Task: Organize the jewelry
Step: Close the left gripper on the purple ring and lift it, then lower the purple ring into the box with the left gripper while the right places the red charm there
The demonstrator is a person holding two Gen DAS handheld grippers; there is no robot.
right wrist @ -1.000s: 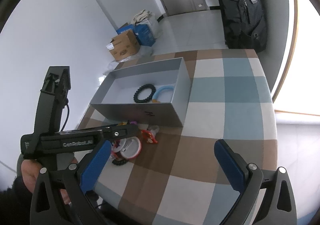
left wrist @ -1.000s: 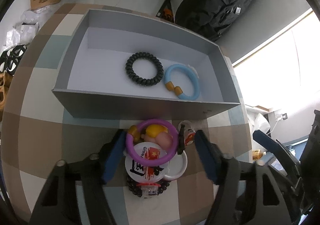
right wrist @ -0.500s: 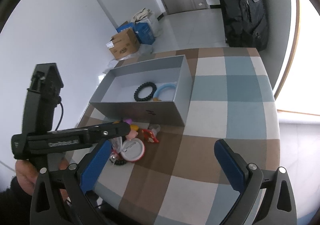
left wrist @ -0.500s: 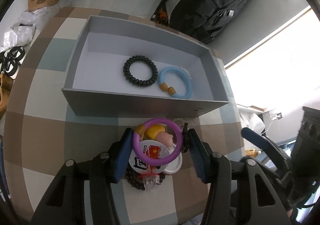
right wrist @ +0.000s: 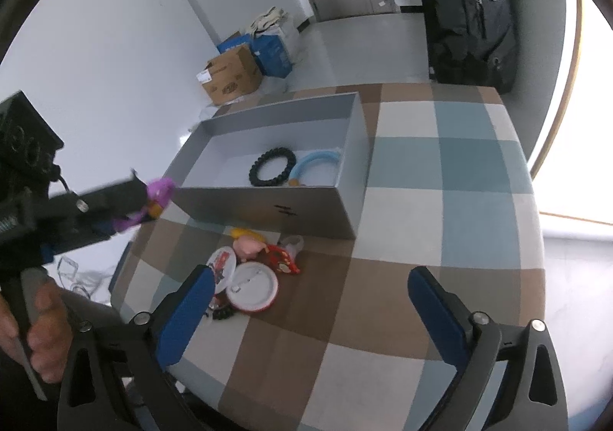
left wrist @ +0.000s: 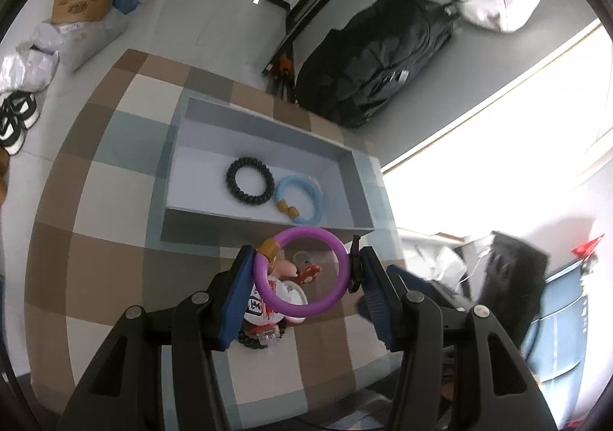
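My left gripper [left wrist: 302, 274] is shut on a purple bracelet [left wrist: 337, 300] with an amber bead and holds it in the air, short of the grey box [left wrist: 268, 230]. The held bracelet also shows in the right wrist view [right wrist: 159, 193], left of the box [right wrist: 268, 208]. Inside the box lie a black bead bracelet [left wrist: 249, 184] and a light blue bracelet [left wrist: 306, 197]. On the table in front of the box lies a pile: round badges [right wrist: 253, 287], a pink figure [right wrist: 249, 247], a red charm [right wrist: 281, 258]. My right gripper [right wrist: 306, 300] is open and empty, low over the table.
The round table has a checked cloth [right wrist: 440, 201] in brown, blue and cream. A black backpack [left wrist: 375, 59] and cardboard boxes [right wrist: 231, 76] stand on the floor beyond. Shoes [left wrist: 15, 117] lie on the floor at the left.
My left gripper closed on the purple bracelet and lifted it off the pile, rising well above the table. The right gripper barely moved.
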